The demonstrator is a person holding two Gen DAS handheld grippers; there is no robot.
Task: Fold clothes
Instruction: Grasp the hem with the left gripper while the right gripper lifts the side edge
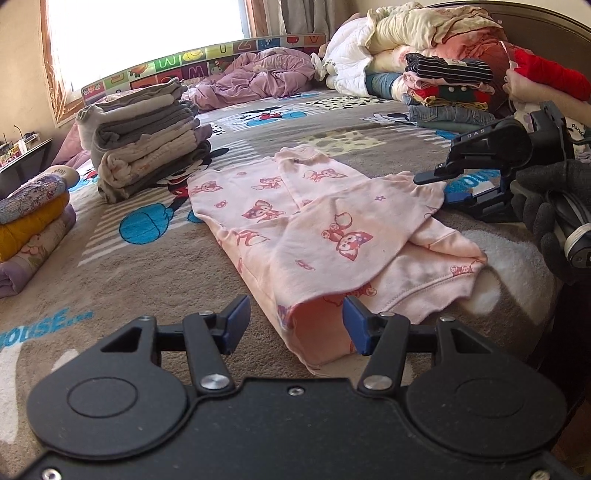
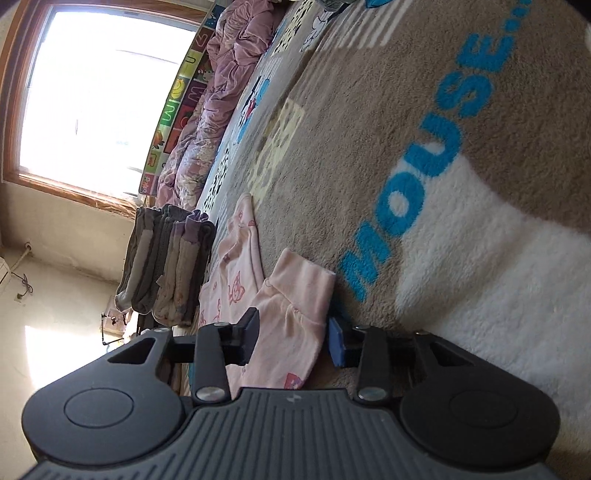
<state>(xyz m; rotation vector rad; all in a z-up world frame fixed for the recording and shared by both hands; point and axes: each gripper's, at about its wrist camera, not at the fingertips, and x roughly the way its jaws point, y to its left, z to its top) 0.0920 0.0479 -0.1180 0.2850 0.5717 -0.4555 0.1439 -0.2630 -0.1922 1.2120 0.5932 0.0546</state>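
Note:
A pink garment (image 1: 314, 229) with a red fox print lies half folded on the brown cartoon blanket (image 1: 147, 280). My left gripper (image 1: 295, 325) is open, its blue pads either side of the garment's near hem, just above the blanket. My right gripper (image 1: 439, 188) shows at the garment's right edge. In the right wrist view, which is rolled sideways, it (image 2: 295, 339) is open with a pink sleeve (image 2: 291, 314) lying between its two pads.
A stack of folded grey and beige clothes (image 1: 147, 147) stands at the left. A smaller stack (image 1: 29, 225) sits at the far left edge. A folded pile (image 1: 447, 92) and heaped bedding (image 1: 406, 33) fill the back right. A purple quilt (image 1: 266, 74) lies by the window.

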